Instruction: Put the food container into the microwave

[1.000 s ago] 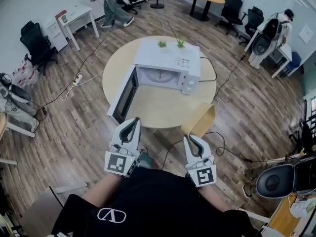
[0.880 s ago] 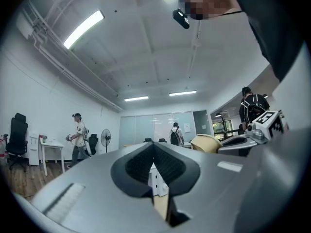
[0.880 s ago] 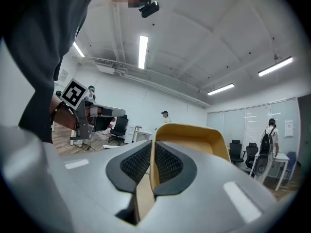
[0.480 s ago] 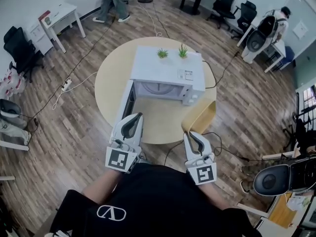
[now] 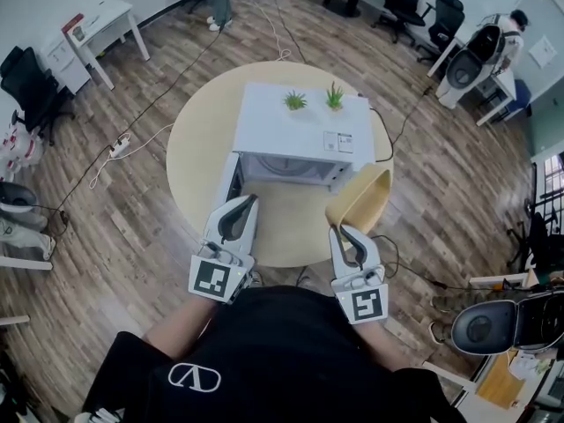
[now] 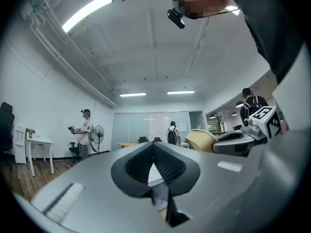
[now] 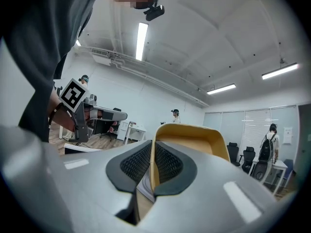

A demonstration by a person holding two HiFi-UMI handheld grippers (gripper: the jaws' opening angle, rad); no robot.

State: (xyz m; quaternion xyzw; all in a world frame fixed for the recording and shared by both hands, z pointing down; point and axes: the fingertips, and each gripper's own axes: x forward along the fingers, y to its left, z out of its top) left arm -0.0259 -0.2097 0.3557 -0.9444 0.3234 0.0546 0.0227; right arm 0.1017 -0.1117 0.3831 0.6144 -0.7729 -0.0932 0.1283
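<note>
A white microwave [image 5: 295, 122] stands on a round wooden table [image 5: 196, 139], its door [image 5: 231, 177] swung open to the left. My right gripper [image 5: 340, 230] is shut on the rim of a tan food container [image 5: 361, 199], held tilted over the table edge by the microwave's front right corner. In the right gripper view the container [image 7: 194, 137] rises just beyond my right gripper [image 7: 152, 152], its wall pinched between the pads. My left gripper [image 5: 248, 200] hovers in front of the open door, shut with nothing in it. In its own view, the left gripper [image 6: 154, 147] shows pads meeting.
Two small green plants [image 5: 296, 101] sit on top of the microwave. A black cable [image 5: 394, 135] runs off the table's right side to the floor. Office chairs, a white desk [image 5: 101, 23] and standing people are around the room, away from the table.
Both grippers have moved forward toward the microwave. The container, still held, has come closer to the microwave's front right corner. My view has shifted nearer the table.
</note>
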